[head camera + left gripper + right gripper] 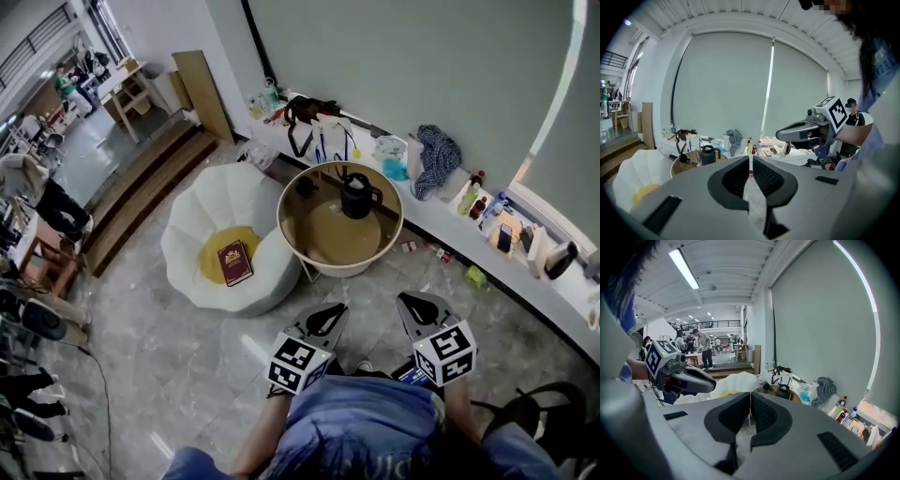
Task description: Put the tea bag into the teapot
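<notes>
1. Teapot (358, 197): black and squat, with its lid on and a handle sticking out to one side.
2. Pose: upright.
3. Position: on the tan top of the round table (337, 267), inside its raised pale rim, toward the far edge near the wall.

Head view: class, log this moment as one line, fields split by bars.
left gripper: shut, empty | right gripper: shut, empty | teapot: on round table, untouched | tea bag: not seen
</notes>
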